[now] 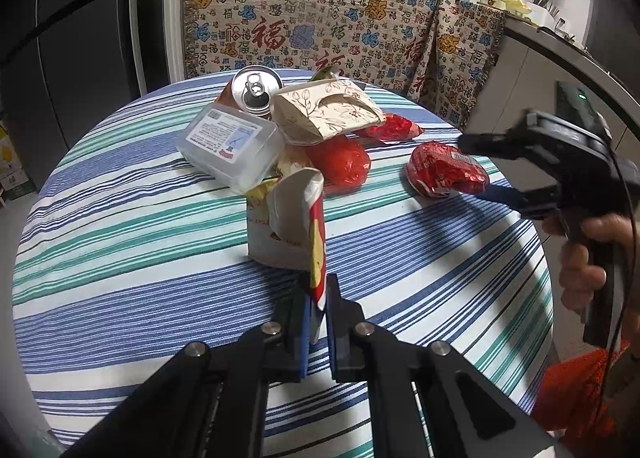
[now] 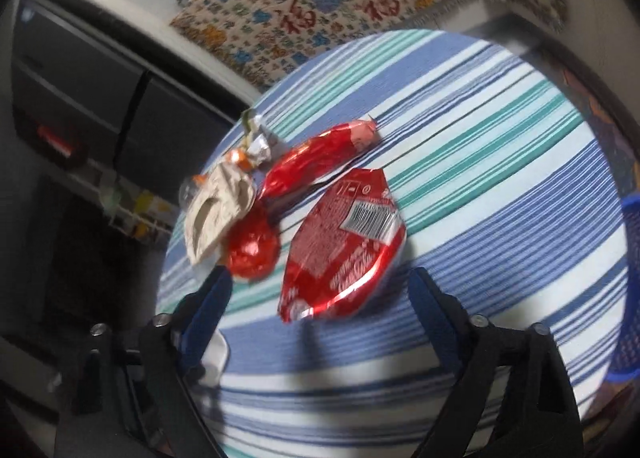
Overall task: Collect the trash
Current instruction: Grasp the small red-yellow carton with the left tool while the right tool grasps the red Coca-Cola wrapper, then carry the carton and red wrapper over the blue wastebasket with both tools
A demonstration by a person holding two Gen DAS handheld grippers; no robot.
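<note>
My left gripper [image 1: 318, 298] is shut on the lower edge of a white, red and yellow paper packet [image 1: 288, 217], which stands up from the striped tablecloth [image 1: 120, 217]. A crushed red drink can [image 1: 444, 171] lies to the right. My right gripper [image 1: 486, 169], held by a person's hand [image 1: 588, 266], reaches at it from the right. In the right wrist view the crushed can [image 2: 344, 242] lies just ahead of and partly between the blue fingers of the right gripper [image 2: 320, 294]. Those fingers stand wide apart and do not touch it.
Behind the packet lie a clear plastic box [image 1: 232, 145], a silver can [image 1: 256, 89], a floral paper carton [image 1: 328, 109], a red plastic bag [image 1: 340, 161] and a red wrapper [image 1: 390, 127]. A blue basket [image 2: 630, 278] stands at the table's right edge. Patterned cloth [image 1: 320, 17] hangs behind.
</note>
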